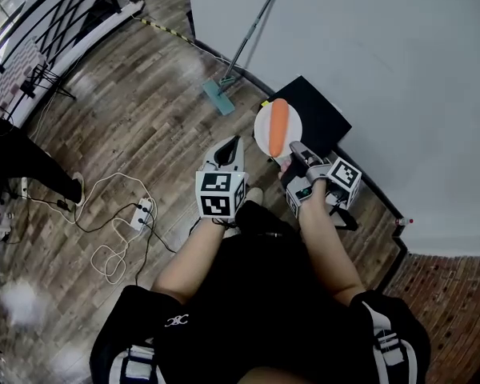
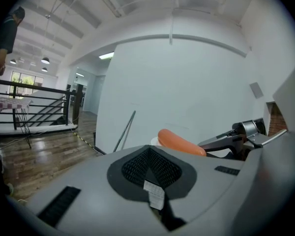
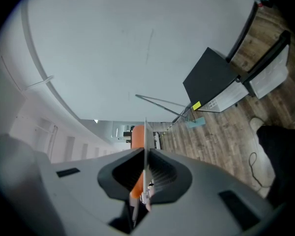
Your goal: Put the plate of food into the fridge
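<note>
A white plate [image 1: 266,131] carrying a long orange sausage [image 1: 278,126] is held in the air by its near rim. My right gripper [image 1: 293,150] is shut on that rim. In the right gripper view the plate [image 3: 145,140] shows edge-on between the jaws, with the sausage [image 3: 137,134] to its left. My left gripper [image 1: 234,144] is just left of the plate, shut and holding nothing. In the left gripper view its jaws [image 2: 150,157] meet, and the sausage [image 2: 180,142] lies beyond them. A small fridge [image 1: 322,112] with a black top stands against the white wall, just beyond the plate, its door closed.
A mop [image 1: 242,51] leans on the wall to the left of the fridge. A power strip with cables [image 1: 142,212] lies on the wood floor at my left. A black railing [image 1: 52,10] and a person's leg [image 1: 28,162] are at the far left.
</note>
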`<action>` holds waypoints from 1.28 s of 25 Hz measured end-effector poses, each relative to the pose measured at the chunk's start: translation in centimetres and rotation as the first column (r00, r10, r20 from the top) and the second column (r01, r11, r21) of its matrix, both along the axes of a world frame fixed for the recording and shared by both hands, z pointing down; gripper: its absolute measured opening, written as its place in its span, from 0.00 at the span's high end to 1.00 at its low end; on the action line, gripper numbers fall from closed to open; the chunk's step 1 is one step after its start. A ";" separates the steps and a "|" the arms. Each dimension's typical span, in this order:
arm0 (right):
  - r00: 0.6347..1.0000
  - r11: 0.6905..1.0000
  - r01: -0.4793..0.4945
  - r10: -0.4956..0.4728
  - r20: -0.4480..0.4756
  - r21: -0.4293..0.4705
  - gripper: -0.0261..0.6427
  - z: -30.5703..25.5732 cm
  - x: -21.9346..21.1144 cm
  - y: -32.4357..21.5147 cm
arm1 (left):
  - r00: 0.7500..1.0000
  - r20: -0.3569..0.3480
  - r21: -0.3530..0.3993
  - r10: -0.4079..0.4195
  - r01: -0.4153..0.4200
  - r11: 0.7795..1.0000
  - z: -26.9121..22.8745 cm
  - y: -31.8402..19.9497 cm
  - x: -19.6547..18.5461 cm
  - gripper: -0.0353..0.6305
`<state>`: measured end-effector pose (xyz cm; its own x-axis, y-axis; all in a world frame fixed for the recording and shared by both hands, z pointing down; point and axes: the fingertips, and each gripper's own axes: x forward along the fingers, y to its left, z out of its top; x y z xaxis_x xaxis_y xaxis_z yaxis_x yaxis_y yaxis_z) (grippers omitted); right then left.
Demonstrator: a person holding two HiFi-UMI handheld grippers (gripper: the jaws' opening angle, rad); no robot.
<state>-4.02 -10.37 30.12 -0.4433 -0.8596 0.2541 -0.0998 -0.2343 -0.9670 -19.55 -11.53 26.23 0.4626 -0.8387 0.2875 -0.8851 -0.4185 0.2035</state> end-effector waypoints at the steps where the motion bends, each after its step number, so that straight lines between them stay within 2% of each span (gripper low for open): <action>1: 1.000 1.000 -0.009 0.009 0.000 -0.006 0.90 0.3 0.2 -0.7 | 1.000 0.005 -0.003 0.005 -0.005 1.000 0.2 -0.7 0.0 0.95; 5: 0.999 1.000 -0.029 0.029 0.023 0.006 0.90 1.0 0.9 -4.7 | 1.000 0.016 -0.005 0.017 -0.017 1.000 0.6 -4.3 0.3 0.95; 9: 0.996 0.996 -0.082 0.082 0.029 0.020 0.90 1.4 2.6 -10.0 | 0.995 0.057 0.007 0.081 -0.081 0.997 0.6 -9.9 2.0 0.95; 16: 0.982 0.980 -0.187 0.185 0.038 0.068 0.90 0.1 8.2 -18.2 | 0.985 0.078 0.032 0.152 -0.155 0.987 -1.5 -19.6 6.9 0.95; 20: 0.969 0.968 -0.247 0.245 0.043 0.052 0.90 0.5 12.2 -20.9 | 0.973 0.090 0.000 0.211 -0.212 0.977 -0.6 -23.3 10.7 0.95; 27: 0.943 0.943 -0.331 0.330 0.042 0.027 0.90 2.3 17.4 -23.1 | 0.945 0.089 -0.031 0.315 -0.313 0.949 0.6 -27.8 16.7 0.95; 30: 0.921 0.921 -0.389 0.387 0.045 0.029 0.90 2.4 19.0 -23.1 | 0.920 0.092 -0.030 0.381 -0.380 0.925 0.7 -28.9 19.1 0.95; 32: 0.897 0.897 -0.441 0.439 0.045 0.026 0.90 2.7 20.4 -22.1 | 0.893 0.094 -0.035 0.441 -0.440 0.898 1.0 -28.9 21.2 0.95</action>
<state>16.43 -32.47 32.81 -0.0263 -0.9770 0.2115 0.0419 -0.2125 -0.9763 1.65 -40.44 27.23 0.7528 -0.5516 0.3591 -0.6265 -0.7678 0.1340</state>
